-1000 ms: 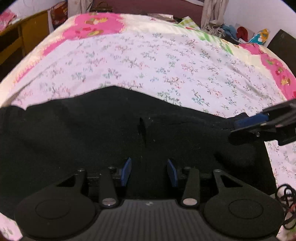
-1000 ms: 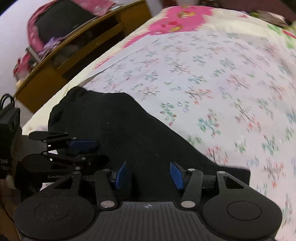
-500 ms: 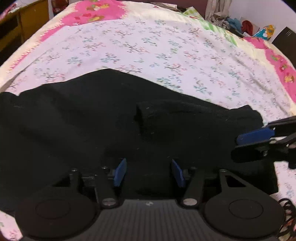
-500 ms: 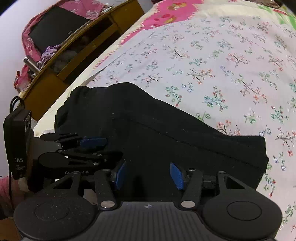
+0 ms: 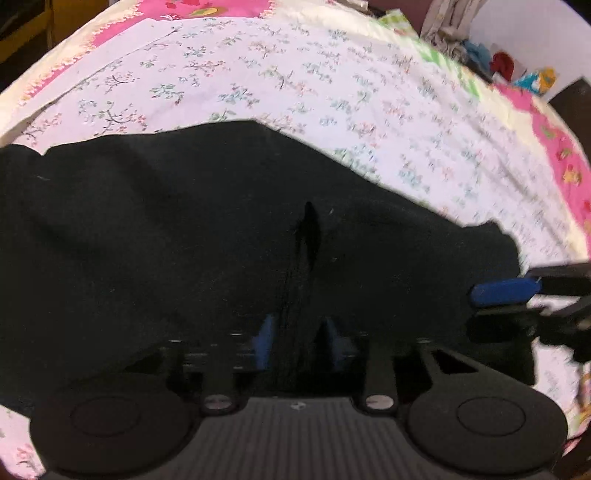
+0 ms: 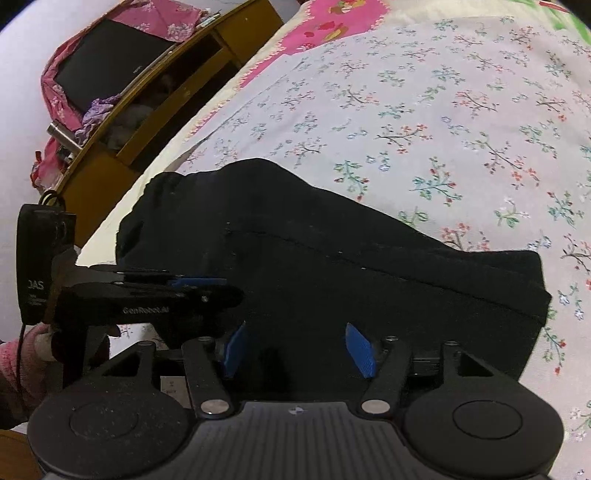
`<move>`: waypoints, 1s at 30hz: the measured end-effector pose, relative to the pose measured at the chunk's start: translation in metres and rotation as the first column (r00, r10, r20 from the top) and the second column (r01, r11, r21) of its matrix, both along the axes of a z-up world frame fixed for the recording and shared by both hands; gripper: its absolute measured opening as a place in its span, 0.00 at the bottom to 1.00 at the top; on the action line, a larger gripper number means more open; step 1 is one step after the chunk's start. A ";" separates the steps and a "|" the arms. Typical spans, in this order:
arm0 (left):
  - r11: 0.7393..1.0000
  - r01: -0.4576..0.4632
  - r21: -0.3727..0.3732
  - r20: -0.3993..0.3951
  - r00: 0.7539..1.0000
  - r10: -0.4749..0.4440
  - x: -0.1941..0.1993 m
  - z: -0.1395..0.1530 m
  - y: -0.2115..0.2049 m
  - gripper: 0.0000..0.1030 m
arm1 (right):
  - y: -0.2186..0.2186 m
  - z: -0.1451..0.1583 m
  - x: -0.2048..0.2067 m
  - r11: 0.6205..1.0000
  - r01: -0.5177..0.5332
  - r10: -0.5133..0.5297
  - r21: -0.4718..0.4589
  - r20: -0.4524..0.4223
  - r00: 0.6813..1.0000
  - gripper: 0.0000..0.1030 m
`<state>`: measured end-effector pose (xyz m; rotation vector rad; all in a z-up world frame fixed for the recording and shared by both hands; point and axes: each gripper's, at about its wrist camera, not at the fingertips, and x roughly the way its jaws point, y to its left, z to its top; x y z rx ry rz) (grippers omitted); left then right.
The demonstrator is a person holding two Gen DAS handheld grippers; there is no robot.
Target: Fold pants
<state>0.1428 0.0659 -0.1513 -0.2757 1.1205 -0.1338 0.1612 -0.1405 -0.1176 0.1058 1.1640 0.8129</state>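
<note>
- Nearest the left wrist camera, the left gripper [image 5: 301, 343] points down at the black fabric pants [image 5: 221, 240]; its blue-padded fingers [image 5: 264, 341] stand fairly narrow and its jaws are closing, with a dark ridge of the cloth rising between the pads. The view is blurred, so I cannot tell whether the pads already press on it.
- Nearest the right wrist camera, the right gripper [image 6: 299, 349] also tilts down over the pants [image 6: 332, 258]; its jaws are opening, and the blue pads [image 6: 360, 349] stand apart with black cloth under the gap and not pinched.
- Just left of it in that view, the left gripper [image 6: 195, 286] shows side-on over the near left edge of the pants.
- Beyond the fingers, the pants lie as a flat, folded dark band across the near part of the white floral bedsheet [image 6: 443, 129], with a seam line running along the top layer and a squared corner at the right.
- Farther off, the sheet spreads bare up to its pink flowered border [image 5: 214, 7].
- Farthest away, a yellow wooden shelf unit [image 6: 155, 110] stands beside the bed, with a pink patterned cloth [image 6: 147, 22] draped on top.
</note>
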 end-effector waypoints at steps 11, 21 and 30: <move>0.998 0.068 0.016 0.043 0.997 -0.068 -0.006 0.014 -0.024 0.44 | -0.004 -0.003 -0.004 1.000 -0.003 0.004 -0.025 0.009 1.000 0.49; 0.993 0.085 -0.080 0.015 0.996 -0.084 0.009 0.002 -0.022 0.33 | -0.005 -0.009 -0.004 0.999 0.032 -0.032 -0.017 -0.020 0.999 0.50; 0.972 0.084 -0.222 0.048 0.996 -0.075 0.008 0.020 0.001 0.26 | 0.022 -0.008 -0.006 1.000 -0.006 0.006 -0.009 -0.010 1.000 0.50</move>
